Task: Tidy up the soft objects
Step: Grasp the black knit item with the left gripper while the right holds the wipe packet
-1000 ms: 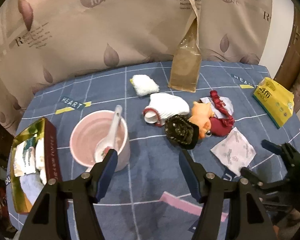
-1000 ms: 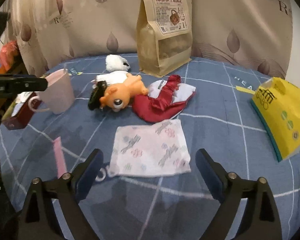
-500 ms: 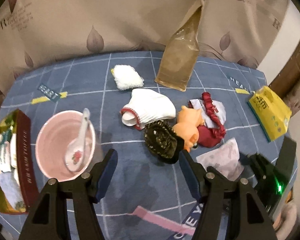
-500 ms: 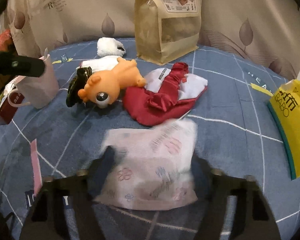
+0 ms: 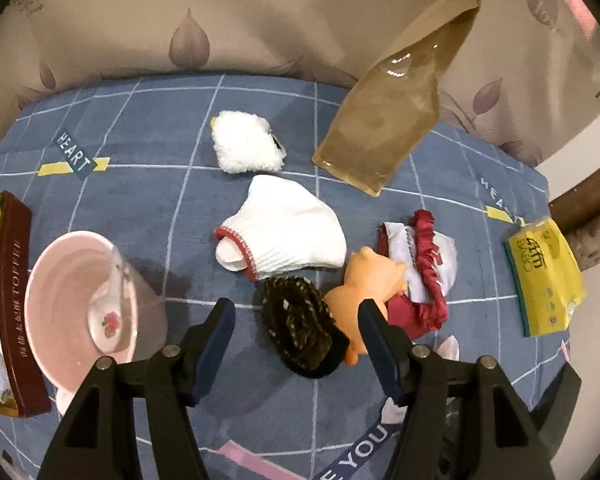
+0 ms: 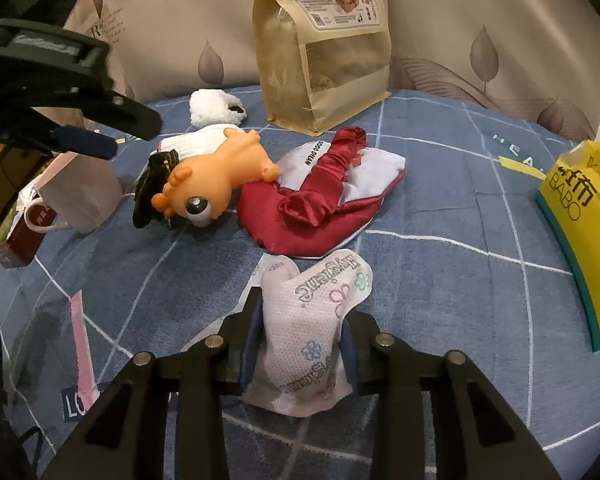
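My right gripper point(image 6: 302, 340) is shut on a white printed soft packet point(image 6: 312, 320), which is squeezed and folded between the jaws. Beyond it lie a red and white cloth point(image 6: 324, 200), an orange toy point(image 6: 216, 176), a dark scrunchie point(image 6: 152, 184), a white sock point(image 6: 196, 144) and a fluffy white piece point(image 6: 212, 108). My left gripper point(image 5: 296, 320) is open above the dark scrunchie point(image 5: 300, 328), with the orange toy point(image 5: 360, 284) next to its right finger. The white sock point(image 5: 288, 236), fluffy piece point(image 5: 246, 146) and red cloth point(image 5: 420, 268) lie beyond.
A pink cup with a spoon point(image 5: 76, 300) and a dark red box point(image 5: 12, 300) stand at the left. A tall brown paper bag point(image 5: 396, 108) stands at the back. A yellow tissue pack point(image 5: 544, 272) lies at the right. A patterned curtain hangs behind the blue cloth point(image 5: 140, 184).
My right gripper moved forward and closed on the printed packet, crumpling it. My left gripper moved forward and right, from beside the cup to over the scrunchie.
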`<action>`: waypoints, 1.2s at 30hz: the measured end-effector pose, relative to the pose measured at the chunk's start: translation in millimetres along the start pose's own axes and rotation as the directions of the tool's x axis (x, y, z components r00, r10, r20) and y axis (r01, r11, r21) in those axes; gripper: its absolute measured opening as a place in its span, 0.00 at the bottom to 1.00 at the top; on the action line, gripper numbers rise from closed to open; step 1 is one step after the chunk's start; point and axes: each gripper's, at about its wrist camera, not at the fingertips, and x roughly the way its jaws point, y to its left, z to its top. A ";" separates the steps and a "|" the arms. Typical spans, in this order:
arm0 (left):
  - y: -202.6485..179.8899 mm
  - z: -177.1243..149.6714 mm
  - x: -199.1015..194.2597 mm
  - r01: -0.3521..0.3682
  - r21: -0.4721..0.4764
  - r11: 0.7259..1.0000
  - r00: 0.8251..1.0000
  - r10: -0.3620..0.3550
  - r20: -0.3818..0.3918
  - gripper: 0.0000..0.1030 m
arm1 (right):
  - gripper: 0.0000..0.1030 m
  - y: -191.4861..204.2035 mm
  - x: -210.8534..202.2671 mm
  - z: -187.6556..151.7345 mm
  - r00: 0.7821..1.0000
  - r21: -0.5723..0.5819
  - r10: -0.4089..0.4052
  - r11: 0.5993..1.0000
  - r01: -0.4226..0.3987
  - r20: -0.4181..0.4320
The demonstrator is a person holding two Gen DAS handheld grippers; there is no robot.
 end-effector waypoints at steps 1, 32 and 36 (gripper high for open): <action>-0.3 0.9 4.1 -0.008 -0.006 1.000 1.000 0.008 -0.008 0.63 | 0.32 -0.7 -0.1 -0.1 1.000 0.003 0.004 1.000 -0.004 0.000; -2.9 -16.6 29.3 -0.021 -0.018 1.000 0.998 0.020 -0.057 0.17 | 0.35 -0.6 -0.9 0.0 1.000 0.008 0.015 1.000 -0.015 0.000; -2.5 -18.8 35.4 -0.056 0.014 0.998 0.995 0.057 -0.081 0.36 | 0.35 -0.2 -0.7 0.0 1.000 0.009 0.017 1.000 -0.017 0.001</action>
